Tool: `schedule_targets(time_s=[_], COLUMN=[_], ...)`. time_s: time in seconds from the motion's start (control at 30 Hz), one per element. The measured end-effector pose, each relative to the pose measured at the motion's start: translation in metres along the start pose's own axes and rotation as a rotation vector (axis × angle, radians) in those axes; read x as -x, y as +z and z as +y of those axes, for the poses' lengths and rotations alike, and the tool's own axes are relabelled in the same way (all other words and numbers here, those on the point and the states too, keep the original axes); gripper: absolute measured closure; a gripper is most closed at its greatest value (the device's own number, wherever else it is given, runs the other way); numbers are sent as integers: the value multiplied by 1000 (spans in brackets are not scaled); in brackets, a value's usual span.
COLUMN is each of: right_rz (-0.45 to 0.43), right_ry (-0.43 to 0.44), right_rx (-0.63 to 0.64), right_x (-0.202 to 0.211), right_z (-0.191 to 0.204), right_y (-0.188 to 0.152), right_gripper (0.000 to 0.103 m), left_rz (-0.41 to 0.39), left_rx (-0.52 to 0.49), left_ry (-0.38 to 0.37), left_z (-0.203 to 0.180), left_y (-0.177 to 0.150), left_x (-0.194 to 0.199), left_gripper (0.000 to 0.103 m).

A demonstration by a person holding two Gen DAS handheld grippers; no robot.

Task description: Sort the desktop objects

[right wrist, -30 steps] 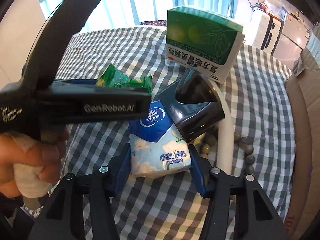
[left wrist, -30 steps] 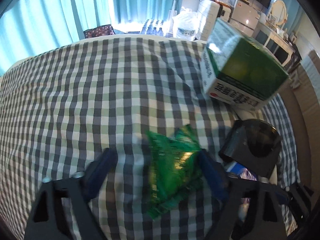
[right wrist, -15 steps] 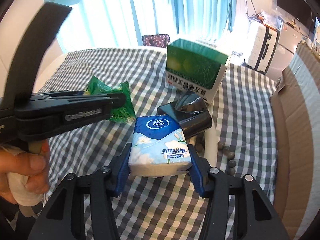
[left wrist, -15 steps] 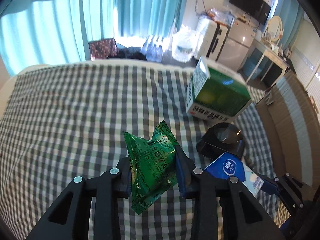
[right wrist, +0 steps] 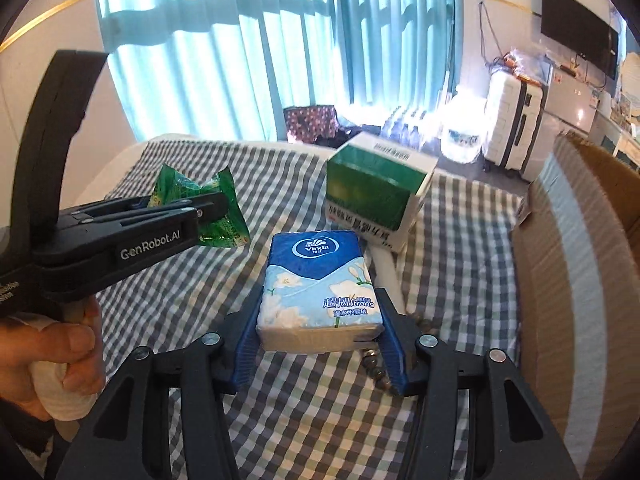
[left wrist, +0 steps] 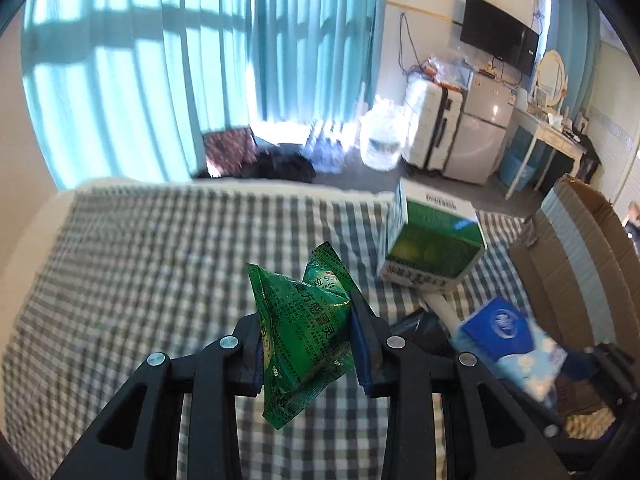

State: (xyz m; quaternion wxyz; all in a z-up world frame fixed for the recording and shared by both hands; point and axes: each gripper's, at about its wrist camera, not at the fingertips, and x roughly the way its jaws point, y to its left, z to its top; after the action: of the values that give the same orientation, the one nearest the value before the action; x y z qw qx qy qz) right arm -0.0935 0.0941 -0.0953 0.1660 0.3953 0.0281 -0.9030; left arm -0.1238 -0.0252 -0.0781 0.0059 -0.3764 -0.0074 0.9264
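My left gripper [left wrist: 308, 344] is shut on a green foil sachet [left wrist: 300, 332] and holds it well above the checked tablecloth [left wrist: 140, 264]. It also shows in the right wrist view [right wrist: 200, 208] with the sachet [right wrist: 224, 224]. My right gripper [right wrist: 318, 344] is shut on a blue Vinda tissue pack [right wrist: 320, 284], also lifted; the pack appears in the left wrist view [left wrist: 512, 340]. A green and white medicine box [right wrist: 376, 196] stands on the cloth beyond both.
An open cardboard box [right wrist: 580, 264] stands along the table's right side. A white tube [right wrist: 386, 272], a dark object [left wrist: 424, 328] and a string of beads [right wrist: 376, 364] lie below the tissue pack. Curtains, a suitcase and a fridge are beyond the table.
My left gripper closed on the sachet and lifted it. My right gripper raised the tissue pack off the cloth. Both views now sit higher and look further out.
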Motion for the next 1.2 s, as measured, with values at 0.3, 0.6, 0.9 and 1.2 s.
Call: schedule_targets(time_s=[0.3,0.6,0.9,1.2], right_rz=[-130,-259,-306,-326], right_ry=[-63,-115,-118,-157], right_rx=[-4,5,4,-27], right_x=[44,83,96,117], right_z=[-18,-20,-17,-33], right_y=[21,41,49,47], right_gripper=[51,51,51,51], left_rz=[-181,-272,-275,-300], left_rx=[-20,-74,-70,-107], left_ry=[-18,-26,-31,-56], left_z=[-8,-18,-19,-47], left_y=[24,31,35,38], left_x=[62,93,95,108], left_gripper=[69,69,69,69])
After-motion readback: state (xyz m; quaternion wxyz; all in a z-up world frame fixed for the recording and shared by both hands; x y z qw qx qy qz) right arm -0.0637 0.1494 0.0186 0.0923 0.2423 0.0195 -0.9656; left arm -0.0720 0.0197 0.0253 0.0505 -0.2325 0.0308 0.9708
